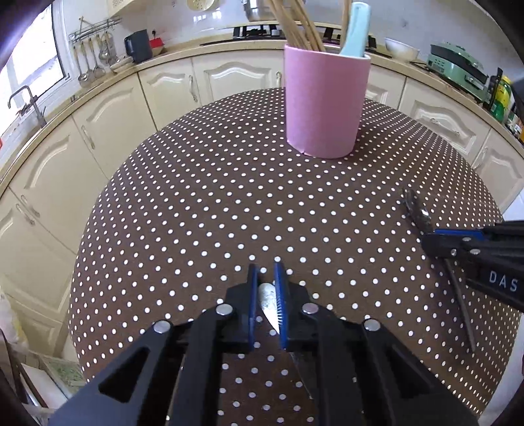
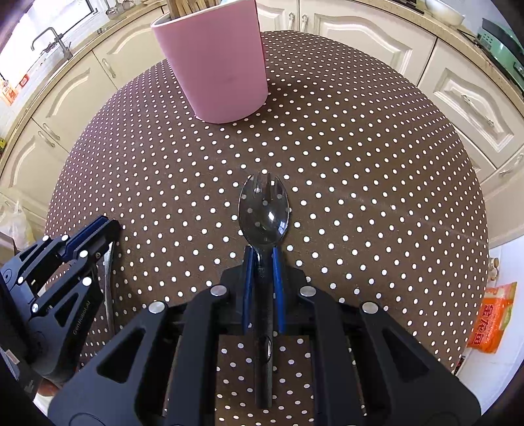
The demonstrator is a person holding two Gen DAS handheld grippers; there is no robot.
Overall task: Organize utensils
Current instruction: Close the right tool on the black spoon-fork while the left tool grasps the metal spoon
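A pink utensil holder (image 1: 324,105) stands at the far side of the polka-dot table (image 1: 209,203), holding wooden chopsticks (image 1: 294,26) and a light blue utensil (image 1: 357,29). My left gripper (image 1: 268,278) is shut on a small silver knife (image 1: 270,304), blade tip between the blue pads. My right gripper (image 2: 262,255) is shut on the neck of a dark spork (image 2: 263,209), its head pointing toward the holder (image 2: 216,62). The right gripper (image 1: 435,239) with its spork (image 1: 416,206) shows at the right of the left wrist view; the left gripper (image 2: 108,226) at the left of the right one.
Cream cabinets (image 1: 114,124) and a counter ring the table, with a sink tap (image 1: 26,101), hanging ladles (image 1: 91,62), a stove (image 1: 258,31), a bowl (image 1: 401,49) and a green appliance (image 1: 458,68). An orange packet (image 2: 491,321) lies on the floor at the right.
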